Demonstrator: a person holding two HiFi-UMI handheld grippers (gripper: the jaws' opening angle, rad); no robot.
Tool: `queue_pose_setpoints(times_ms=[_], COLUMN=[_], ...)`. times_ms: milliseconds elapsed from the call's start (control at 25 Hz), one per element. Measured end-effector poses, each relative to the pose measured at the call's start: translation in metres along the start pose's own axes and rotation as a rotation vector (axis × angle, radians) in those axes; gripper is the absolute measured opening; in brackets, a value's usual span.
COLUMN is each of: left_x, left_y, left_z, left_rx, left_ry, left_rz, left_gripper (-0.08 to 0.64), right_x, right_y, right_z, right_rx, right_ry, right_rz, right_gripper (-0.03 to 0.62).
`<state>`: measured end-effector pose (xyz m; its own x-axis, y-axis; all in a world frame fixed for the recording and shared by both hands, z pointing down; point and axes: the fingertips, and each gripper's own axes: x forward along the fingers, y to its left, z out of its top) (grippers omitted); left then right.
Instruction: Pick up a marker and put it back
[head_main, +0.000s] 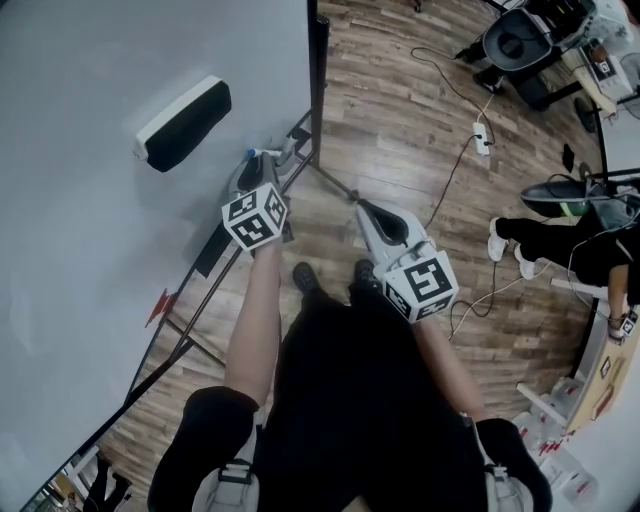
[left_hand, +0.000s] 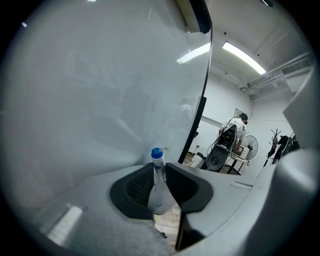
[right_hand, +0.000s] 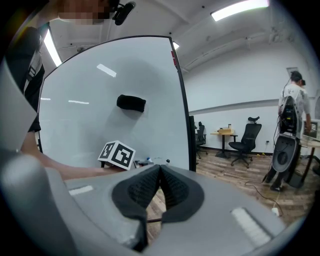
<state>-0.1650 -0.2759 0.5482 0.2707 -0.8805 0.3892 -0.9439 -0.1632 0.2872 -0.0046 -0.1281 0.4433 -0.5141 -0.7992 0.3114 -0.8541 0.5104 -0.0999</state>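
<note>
Our left gripper (left_hand: 160, 170) has its jaws pinched on the white, blue-capped marker (left_hand: 159, 191) beside the large pale whiteboard (left_hand: 100, 90); we should lift straight, right gripper (right_hand: 160, 170) jaws together, empty.

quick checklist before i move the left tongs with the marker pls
1. Marker between the left tongs: ok, its white barrel sits between the pads.
2. Grip: ok, both pads look pressed against the barrel.
3. Blue cap on: ok, it points out past the tips.
4. Right tongs out of the way: ok, shut on nothing, held back from the whiteboard.
5. Eraser clear of the path: ok, it sits higher on the board, apart from both grippers.
6. Return spot at the board's lower edge free: cannot tell, the left tongs cover it in the head view.
</note>
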Motion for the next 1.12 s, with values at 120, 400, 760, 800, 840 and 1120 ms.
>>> queue_pose_setpoints(times_ms=[120, 400, 760, 800, 840, 1120], left_x=[-0.004, -0.018, -0.048, -0.053, -0.058, -0.095], left_y=[-0.002, -0.014, -0.034, -0.037, -0.040, -0.070], left_z=[0.001, 0.012, 0.033, 0.035, 0.037, 0.059], left_rx=[0.007, 0.032, 0.085, 0.092, 0.099, 0.135], left_ry=[-0.006, -0.041, -0.110, -0.119, -0.128, -0.206], left_rz=[0.003, 0.008, 0.040, 0.045, 0.051, 0.094], left_gripper=[0.075, 0.074, 0.074, 0.074, 0.074, 0.074], right_x=[-0.003, -0.011, -0.028, -0.031, -0.034, -0.056], right_y=[-0.002, -0.006, -0.014, -0.016, -0.018, -0.036], right_z=[0.001, 0.004, 0.010, 0.011, 0.011, 0.020], right_rx=[0.002, 0.006, 0.002, 0.003, 0.004, 0.009], right_ry=[-0.005, -0.027, -0.073, -0.078, -0.083, -0.125], right_rz=[0.003, 0.027, 0.075, 0.080, 0.085, 0.132], right_gripper=[0.002, 0.002, 0.002, 0.002, 0.002, 0.002])
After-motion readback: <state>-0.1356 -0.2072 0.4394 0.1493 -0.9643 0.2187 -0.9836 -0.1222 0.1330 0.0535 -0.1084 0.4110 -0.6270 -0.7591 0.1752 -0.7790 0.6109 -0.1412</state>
